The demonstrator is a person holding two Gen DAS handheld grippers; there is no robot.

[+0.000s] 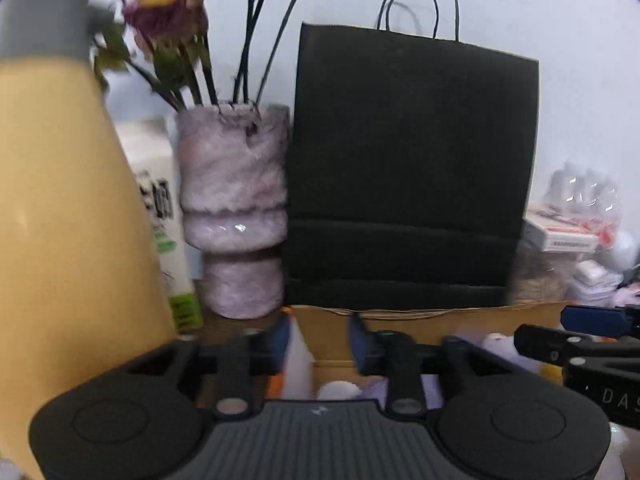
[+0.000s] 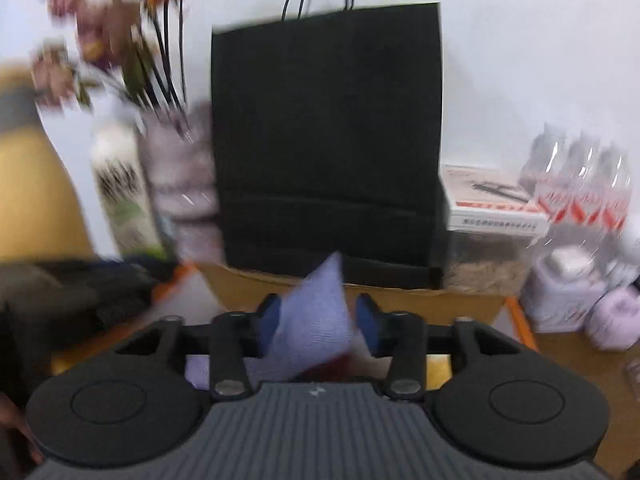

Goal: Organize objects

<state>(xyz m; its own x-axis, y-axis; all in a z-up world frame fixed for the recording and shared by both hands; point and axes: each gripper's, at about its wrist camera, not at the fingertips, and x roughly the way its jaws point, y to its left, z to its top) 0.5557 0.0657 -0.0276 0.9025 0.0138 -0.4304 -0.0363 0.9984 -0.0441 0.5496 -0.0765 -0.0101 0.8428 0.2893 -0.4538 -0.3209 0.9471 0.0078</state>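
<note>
A lilac pouch (image 2: pixel 314 320), soft, woven-looking and blurred, is being pinched between the blue pads of the right gripper (image 2: pixel 316 318), above the cardboard box (image 2: pixel 400 300) in front of the black paper bag (image 2: pixel 328 132). The left gripper (image 1: pixel 320 342) is being held parted, nothing gripped, over the same box.
</note>
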